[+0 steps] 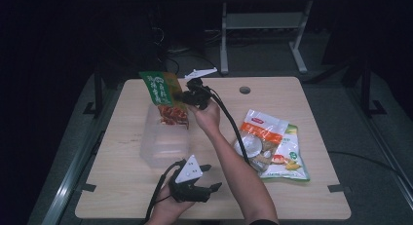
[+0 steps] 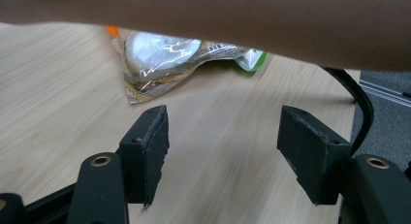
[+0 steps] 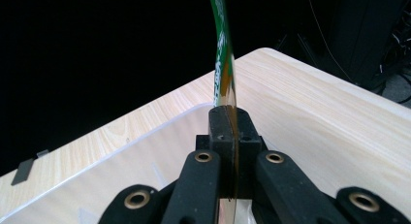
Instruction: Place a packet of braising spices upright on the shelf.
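Three snack packets (image 1: 164, 96) (image 1: 260, 133) (image 1: 288, 161); one clear plastic box (image 1: 164, 142); two grippers (image 1: 181, 96) (image 1: 210, 178); one wooden counter (image 1: 316, 196), lower middle of the frame.

Bare table (image 2: 228, 136) lies open ahead of the left hand-held gripper (image 2: 223, 151); just beyond, the person's forearm (image 2: 242, 25) crosses above two snack packets (image 2: 165, 64).

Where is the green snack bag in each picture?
High view: the green snack bag hangs upper left of centre, pinched by the right gripper over the clear box.
Left gripper view: not in it.
Right gripper view: edge-on at centre, rising from the shut jaws.
Shared landmark: the wooden table.
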Motion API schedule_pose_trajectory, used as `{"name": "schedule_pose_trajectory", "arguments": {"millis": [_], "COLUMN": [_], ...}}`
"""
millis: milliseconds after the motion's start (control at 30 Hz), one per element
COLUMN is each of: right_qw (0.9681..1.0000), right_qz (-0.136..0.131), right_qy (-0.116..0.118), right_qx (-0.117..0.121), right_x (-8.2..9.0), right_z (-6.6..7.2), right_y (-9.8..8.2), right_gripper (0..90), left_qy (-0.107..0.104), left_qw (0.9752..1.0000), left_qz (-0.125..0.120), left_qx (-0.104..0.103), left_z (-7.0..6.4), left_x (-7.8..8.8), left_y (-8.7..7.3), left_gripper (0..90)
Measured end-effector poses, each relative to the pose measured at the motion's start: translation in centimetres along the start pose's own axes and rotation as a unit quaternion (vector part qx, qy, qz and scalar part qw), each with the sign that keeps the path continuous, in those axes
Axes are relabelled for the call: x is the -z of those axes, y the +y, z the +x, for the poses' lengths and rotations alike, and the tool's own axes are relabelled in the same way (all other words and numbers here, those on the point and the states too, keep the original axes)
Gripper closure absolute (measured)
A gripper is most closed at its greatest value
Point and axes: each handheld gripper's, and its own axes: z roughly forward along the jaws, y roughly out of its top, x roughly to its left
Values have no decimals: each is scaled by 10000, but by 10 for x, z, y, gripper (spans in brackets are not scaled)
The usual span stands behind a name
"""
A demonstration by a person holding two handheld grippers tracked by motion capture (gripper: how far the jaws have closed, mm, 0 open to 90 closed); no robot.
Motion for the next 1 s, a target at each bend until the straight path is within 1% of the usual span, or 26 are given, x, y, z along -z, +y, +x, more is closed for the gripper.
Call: {"name": "schedule_pose_trajectory", "arguments": {"millis": [67, 133, 167, 367, 433, 500, 533, 667, 800, 833, 867, 900, 933, 1000], "right_qw": [10000, 10000, 9999, 9996, 9996, 9997, 9997, 9996, 9994, 9992, 9988, 9983, 9978, 9977], "right_qz": [-34, -35, -58, 21, 80, 119, 139, 213, 268, 341, 472, 571, 619, 656], "right_qy": [47, 49, 98, 283, 268, 233, 208, 180, 217, 223, 147, -35, -100, -94], "right_qx": [-35, 14, -3, -13, 32, 13, 14, 6, -52, -47, 18, 128, 207, 168], "right_x": [2, 3, 4, 8, 10, 11, 12, 16, 17, 17, 16, 15, 15, 15], "right_z": [-1, -1, -1, -4, -5, -6, -7, -7, -7, -7, -6, -5, -4, -4], "right_y": [-3, -6, -8, -12, -12, -12, -12, -12, -11, -10, -8, -6, -5, -3], "right_gripper": [899, 899, 899, 899, 899, 899, 899, 898, 888, 868, 796, 771, 735, 679], "left_qy": [-3, -7, -13, -8, -5, -10, -3, 3, 31, 32, 29, 22, 14, 1], "left_qw": [10000, 10000, 10000, 10000, 10000, 10000, 10000, 10000, 10000, 10000, 10000, 10000, 10000, 10000], "left_qz": [9, 28, 37, 32, 9, -10, 13, 19, 38, 33, 33, 24, 34, 54], "left_qx": [15, 15, 14, -3, -9, 32, -3, -11, -21, -20, -20, -14, -22, -24], "left_z": [0, 0, 0, -1, -1, -1, -1, -1, 0, 0, 0, -1, -1, -2], "left_x": [0, 1, 1, 0, 0, 0, 0, 0, 0, 0, 0, 0, 0, -1], "left_y": [0, 0, 0, 0, 0, 0, 0, 0, 0, 0, 0, 0, 0, 0], "left_gripper": [351, 351, 351, 350, 350, 351, 351, 350, 344, 344, 344, 344, 344, 344]}}
